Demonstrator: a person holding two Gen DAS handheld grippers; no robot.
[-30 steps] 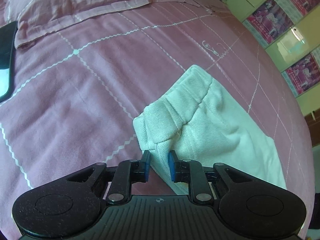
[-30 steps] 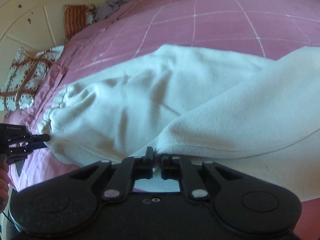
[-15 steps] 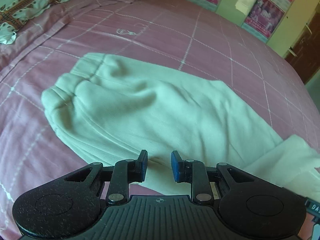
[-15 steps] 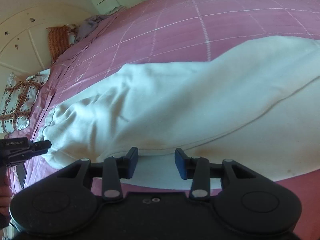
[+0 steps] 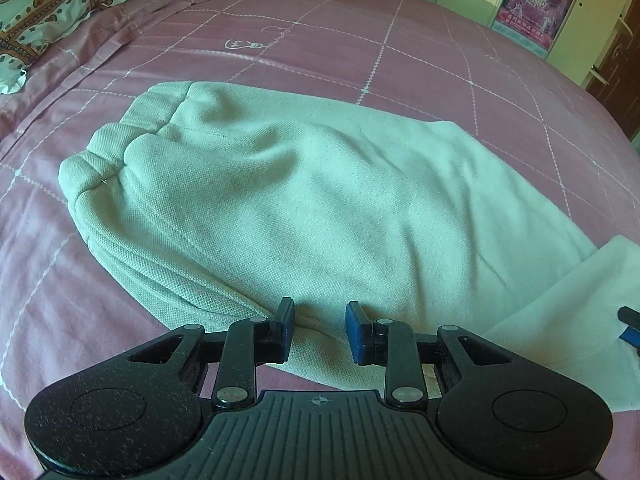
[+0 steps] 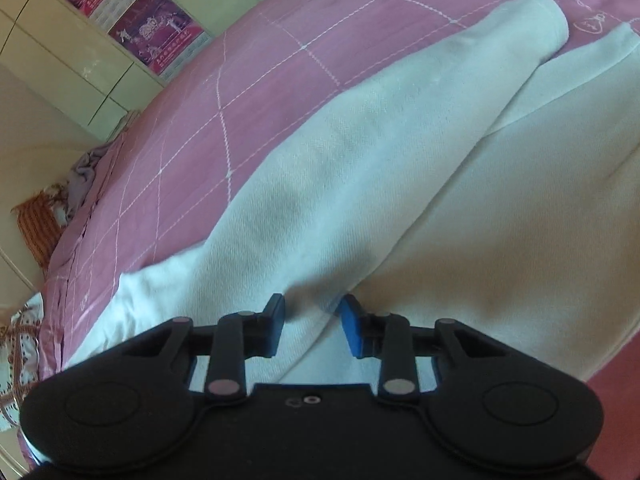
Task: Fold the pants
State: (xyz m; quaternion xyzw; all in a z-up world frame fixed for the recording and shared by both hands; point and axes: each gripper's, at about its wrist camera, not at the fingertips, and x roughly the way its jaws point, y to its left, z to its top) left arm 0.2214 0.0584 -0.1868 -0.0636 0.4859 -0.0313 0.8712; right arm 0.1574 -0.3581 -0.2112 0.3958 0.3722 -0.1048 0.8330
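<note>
Black plastic left tool [image 5: 320, 330], blue-padded jaws parted and opening, hovers over the near edge of the pale cream knit cotton pants [image 5: 300, 200]; cloth lies between the pads, unpinched. Right tool [image 6: 310, 326], jaws apart but closing, straddles a raised fold of the same pants without pressing it. They lie spread on a pink quilted bed [image 5: 400, 60]. Soft, light, limp fabric; best taken at the thick ribbed cuff [image 5: 120, 140] or a seam. Wardrobe posters [image 5: 536, 4] carry unreadable writing.

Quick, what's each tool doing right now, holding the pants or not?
Left tool: open and opening, over the pants edge, gripping nothing.
Right tool: open but closing, pants fabric between its pads, not pinched.
</note>
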